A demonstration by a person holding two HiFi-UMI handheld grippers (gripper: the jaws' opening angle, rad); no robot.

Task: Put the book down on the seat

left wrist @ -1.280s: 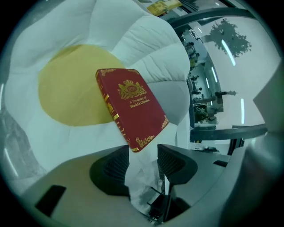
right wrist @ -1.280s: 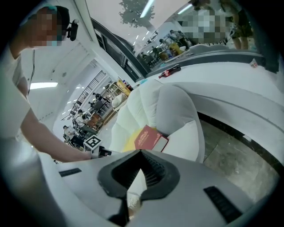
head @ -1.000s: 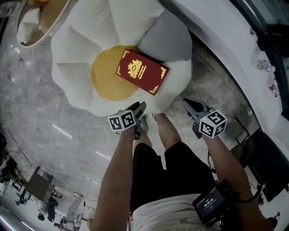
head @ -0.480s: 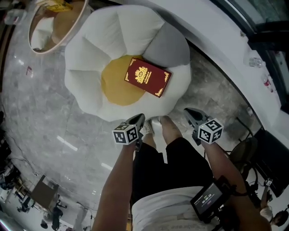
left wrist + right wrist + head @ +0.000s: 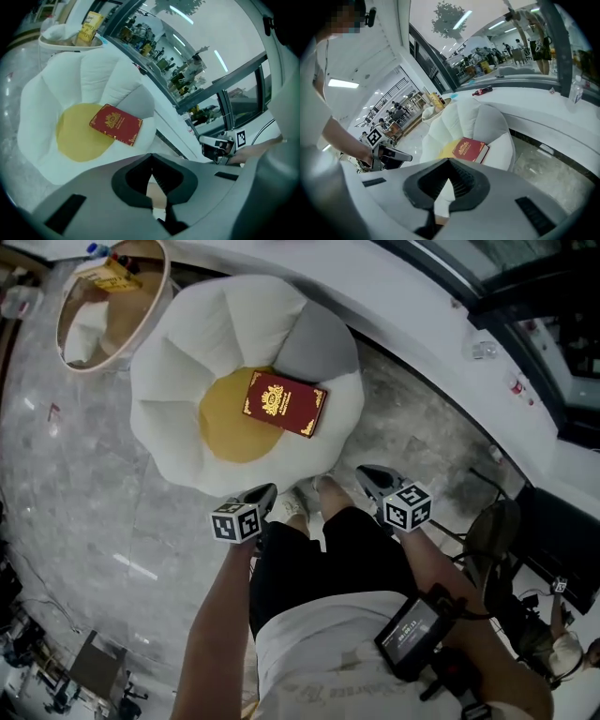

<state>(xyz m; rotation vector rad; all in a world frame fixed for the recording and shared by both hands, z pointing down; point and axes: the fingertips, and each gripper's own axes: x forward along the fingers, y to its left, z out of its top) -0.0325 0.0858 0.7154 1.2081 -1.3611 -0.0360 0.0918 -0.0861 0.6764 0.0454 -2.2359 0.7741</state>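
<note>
The red book point(image 5: 284, 403) lies flat on the white seat point(image 5: 169, 418), partly on its yellow middle. From above, the left gripper point(image 5: 262, 495) and right gripper point(image 5: 367, 474) hang away from it. Only their own views show both jaws pressed together, holding nothing.

The person wears black shorts point(image 5: 314, 559), a white shirt point(image 5: 309, 657) and pale shoes point(image 5: 292, 505). A black screen device point(image 5: 411, 637) sits on the right forearm.

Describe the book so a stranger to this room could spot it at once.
Find the white flower-shaped seat on the grey floor. Partly on its yellow centre, beside the grey cushion, lies the book: flat, dark red with gold ornament, the only red thing there.
</note>
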